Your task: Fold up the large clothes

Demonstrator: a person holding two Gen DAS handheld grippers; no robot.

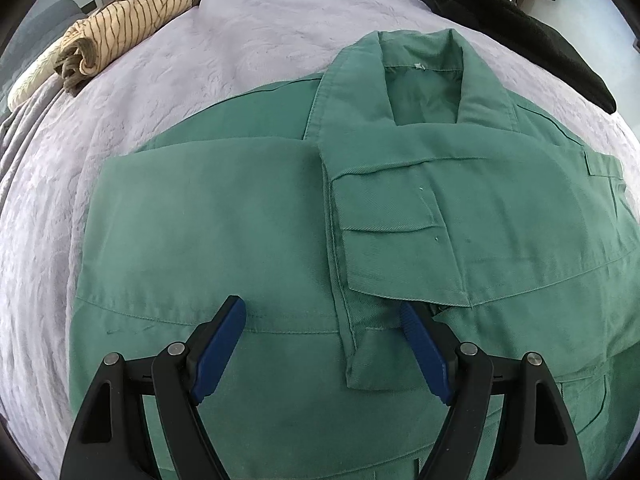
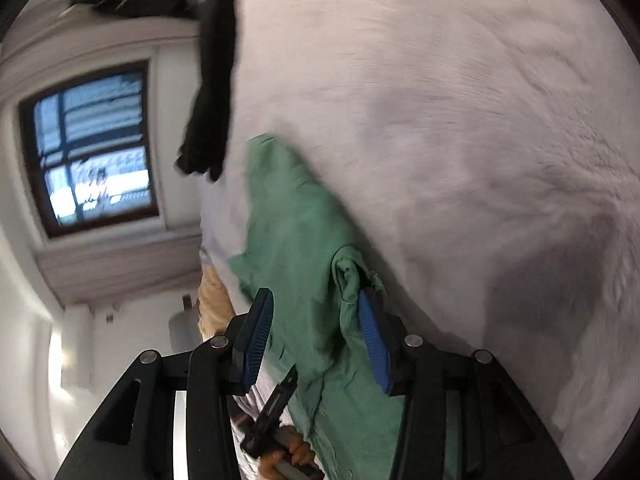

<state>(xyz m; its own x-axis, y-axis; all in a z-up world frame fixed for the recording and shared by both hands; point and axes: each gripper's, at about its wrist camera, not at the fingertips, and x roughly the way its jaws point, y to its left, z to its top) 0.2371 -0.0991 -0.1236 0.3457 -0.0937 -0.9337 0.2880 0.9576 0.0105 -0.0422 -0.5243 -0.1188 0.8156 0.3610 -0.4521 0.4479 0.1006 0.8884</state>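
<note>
My left gripper (image 1: 322,320) hung over the near part of the green jacket (image 1: 224,216), pointing steeply down. Its jaws stood wide with nothing between them, the pads apart from the cloth as far as I could tell. My right gripper (image 2: 316,320) was rolled well onto its side, and its view was blurred. Its jaws stood about half open; a bunched fold of jacket cloth (image 2: 352,280) lay against the right pad (image 2: 374,348), but the left pad was clear of it, so I judged nothing was pinched. Low in that view I could see the person's hand (image 2: 292,456) on the other tool's handle.

The jacket lay flat on the pale bedspread (image 1: 248,32), front up, collar (image 1: 424,68) at the far end. Both sleeves had been laid across the chest, the cuff (image 1: 360,360) of one ending near my left jaws, so I took the sleeve folds as done. The body was still at full length; what remained, I judged, was to fold the hem up toward the collar and perhaps halve it again.

Farther off, a striped garment (image 1: 120,24) lay rolled at the far left, and a black garment (image 1: 520,28) at the far right; whether they awaited folding, I could not tell.
</note>
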